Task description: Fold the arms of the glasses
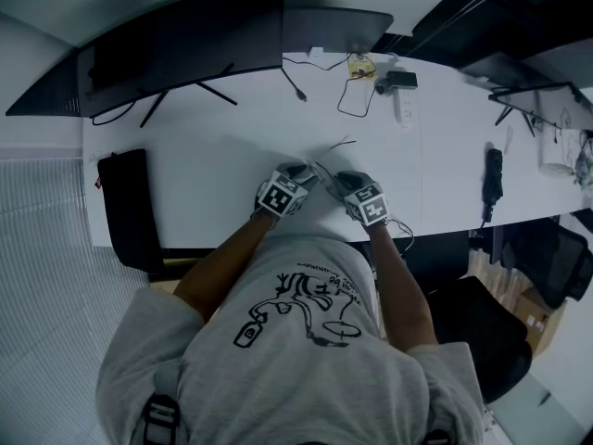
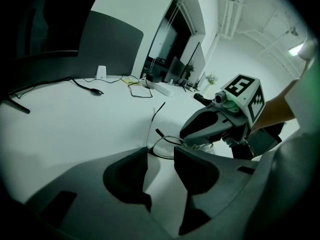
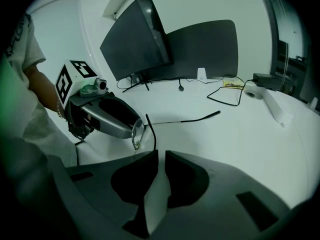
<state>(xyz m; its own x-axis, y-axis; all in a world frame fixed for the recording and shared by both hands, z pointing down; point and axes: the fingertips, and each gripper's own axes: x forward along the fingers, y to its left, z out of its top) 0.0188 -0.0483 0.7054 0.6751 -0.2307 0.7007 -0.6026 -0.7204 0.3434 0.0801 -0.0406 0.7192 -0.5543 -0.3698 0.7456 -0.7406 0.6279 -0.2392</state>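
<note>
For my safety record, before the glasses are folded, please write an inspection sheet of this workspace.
Surface: white table, matte.
Job's things: wire-rimmed glasses between the grippers, one arm stretched out.
Clutter: black pouch at the left edge; white power strip.
Grippers: left gripper jaws apart, rim at their tips; right gripper jaws nearly together, grip unclear.
Cables: black cable, plug end free, near the back.
Surroundings: curved monitor; black chair.

Head view barely shows the glasses (image 1: 339, 144): most of it is buried between the left gripper (image 1: 304, 172) and right gripper (image 1: 330, 178), only 1 thin arm pokes out. In the left gripper view its own fingers (image 2: 127, 176) cover the near rim. Small clutter (image 1: 363, 67) at the far edge of the counter (image 1: 232, 156) is too tiny to tell.
</note>
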